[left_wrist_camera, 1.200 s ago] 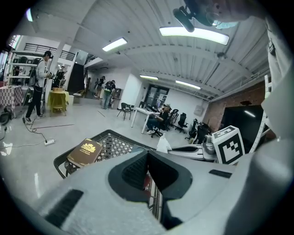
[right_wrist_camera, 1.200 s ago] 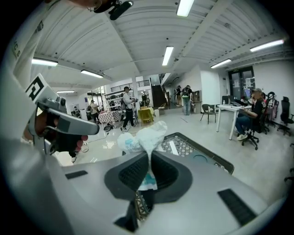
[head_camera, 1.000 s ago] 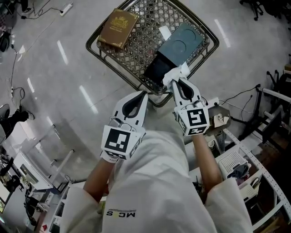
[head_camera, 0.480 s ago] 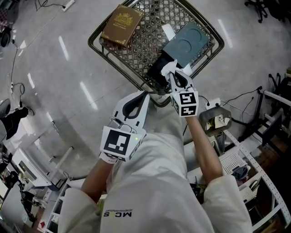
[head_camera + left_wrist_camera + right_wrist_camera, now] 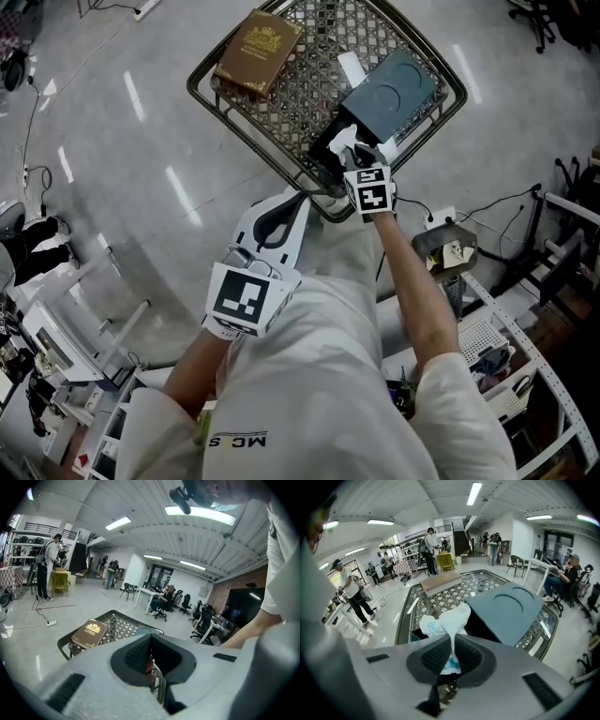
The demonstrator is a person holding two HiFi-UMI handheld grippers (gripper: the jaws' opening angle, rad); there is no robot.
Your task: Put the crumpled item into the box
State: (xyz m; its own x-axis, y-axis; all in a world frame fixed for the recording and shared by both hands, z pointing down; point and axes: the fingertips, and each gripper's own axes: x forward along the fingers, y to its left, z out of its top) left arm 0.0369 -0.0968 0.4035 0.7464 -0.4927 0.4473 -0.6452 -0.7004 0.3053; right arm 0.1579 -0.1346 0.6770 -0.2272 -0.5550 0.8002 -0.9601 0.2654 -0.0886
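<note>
A crumpled white paper with blue print (image 5: 447, 623) is pinched between the jaws of my right gripper (image 5: 451, 645). In the head view that gripper (image 5: 353, 150) reaches over the near end of the dark box (image 5: 333, 150), whose grey-blue lid (image 5: 392, 89) stands raised; the paper (image 5: 343, 140) shows at its tip. The box's dark opening (image 5: 480, 625) lies just beyond the paper. My left gripper (image 5: 281, 211) hangs back near my body, jaws together with nothing between them; the left gripper view shows its closed jaws (image 5: 151, 660).
The box sits on a low lattice-top table with a dark rim (image 5: 255, 141). A brown book (image 5: 258, 52) lies at the table's far left corner, also the book (image 5: 90, 632). Shelving and clutter (image 5: 487, 337) stand to my right. People and chairs fill the room behind.
My right gripper has moved forward, away from my body, carrying the paper out over the box's open end. The left gripper has stayed where it was.
</note>
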